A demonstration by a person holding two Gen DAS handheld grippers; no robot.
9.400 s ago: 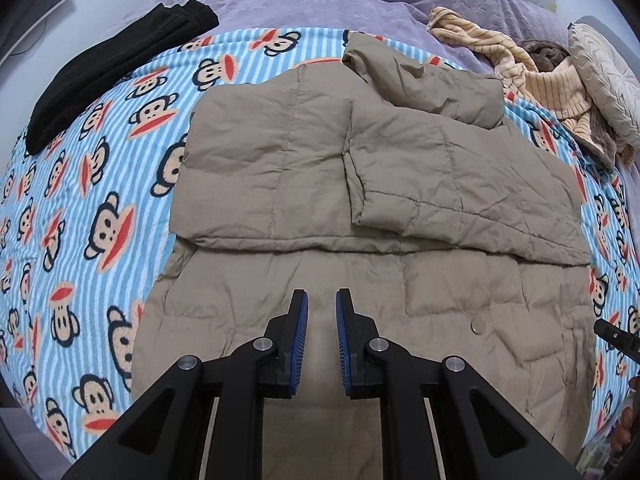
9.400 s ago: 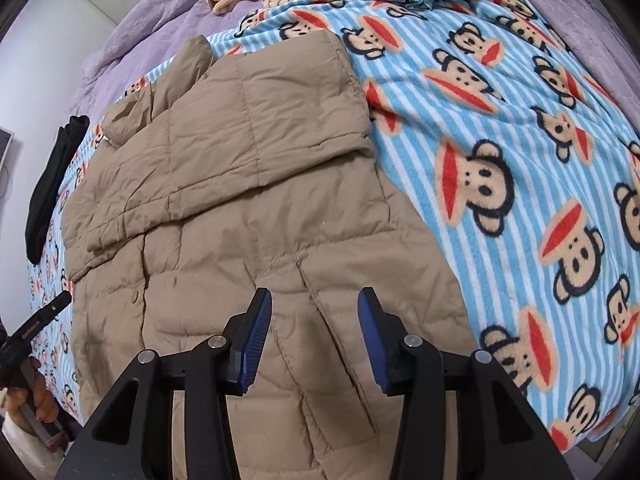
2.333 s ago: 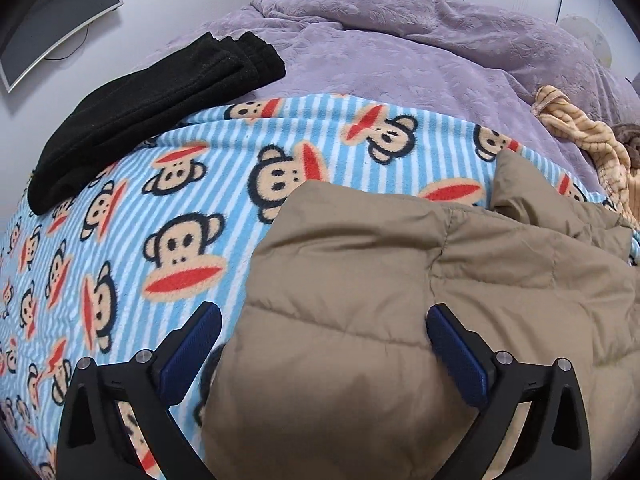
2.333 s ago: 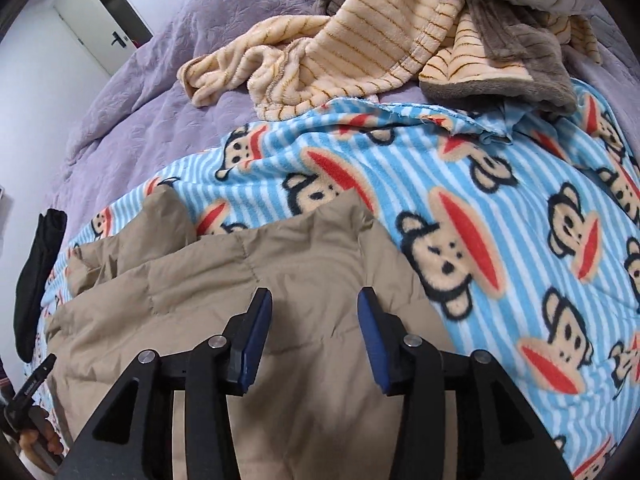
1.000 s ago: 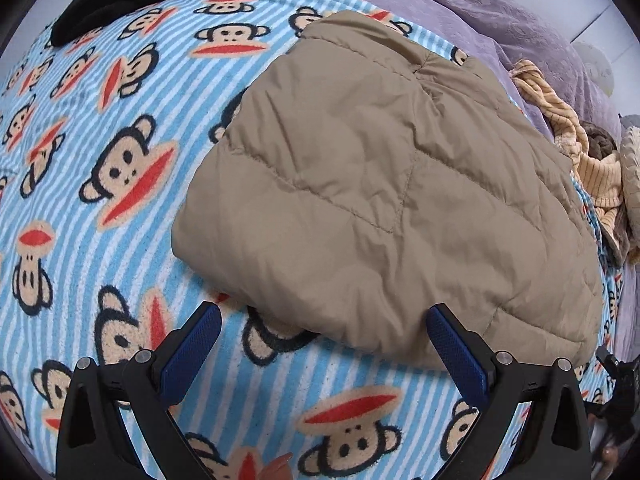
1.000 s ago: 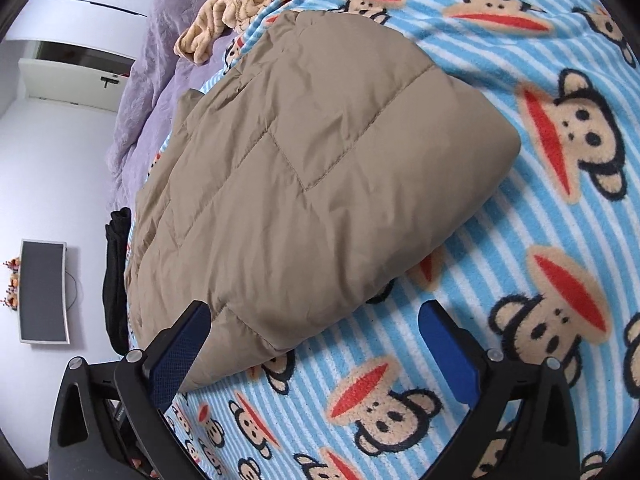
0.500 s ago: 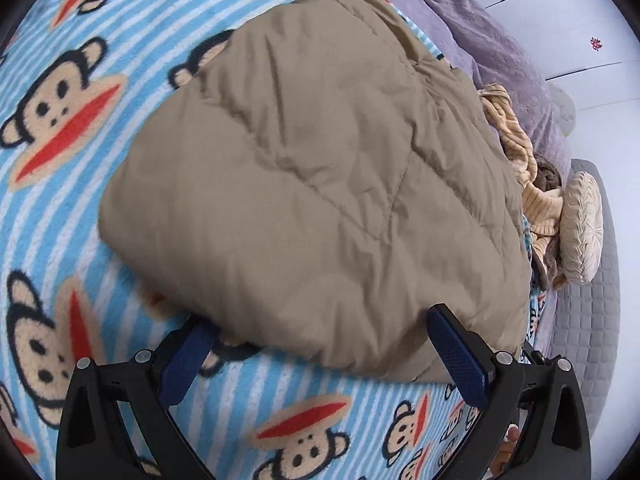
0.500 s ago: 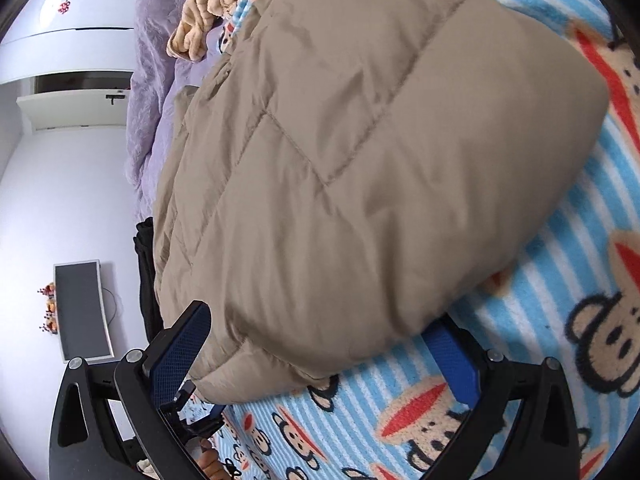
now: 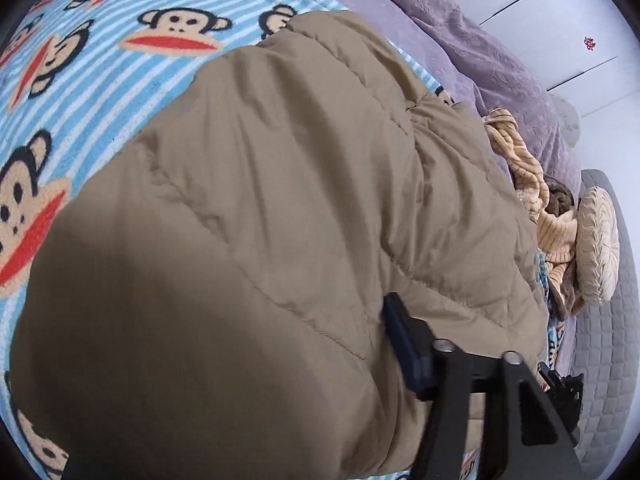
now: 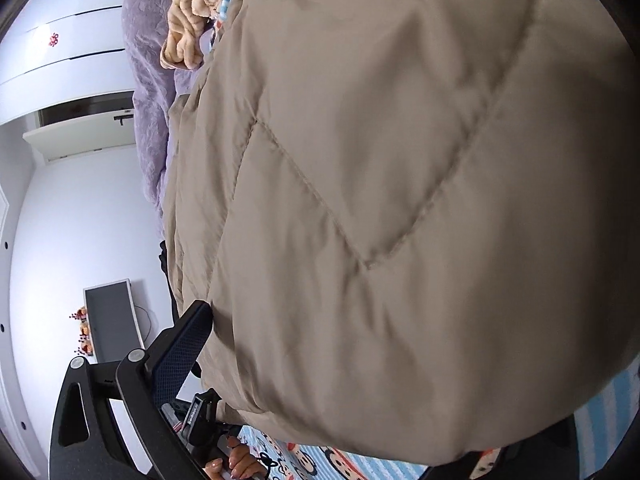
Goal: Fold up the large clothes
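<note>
The tan quilted jacket [image 9: 280,220] lies folded into a thick bundle on the monkey-print blanket [image 9: 100,60] and fills both views. My left gripper [image 9: 320,340] has the bundle's near edge between its jaws. Its right finger [image 9: 404,344] presses into the fabric, and the other finger is hidden under the jacket. My right gripper [image 10: 320,344] stands wide open around the opposite edge of the jacket [image 10: 400,200]. Only its left finger [image 10: 184,344] shows, and the cloth covers the other one.
A purple duvet [image 9: 460,40] covers the far part of the bed. A striped beige throw [image 9: 520,184] and a round cushion [image 9: 596,248] lie to the right. A person's hand [image 10: 236,460] shows low in the right wrist view, and a monitor [image 10: 112,320] hangs on the wall.
Both grippers have pushed in close at the folded jacket's two ends. The left gripper's visible finger has moved inward onto the fabric. The right gripper's spread is unchanged.
</note>
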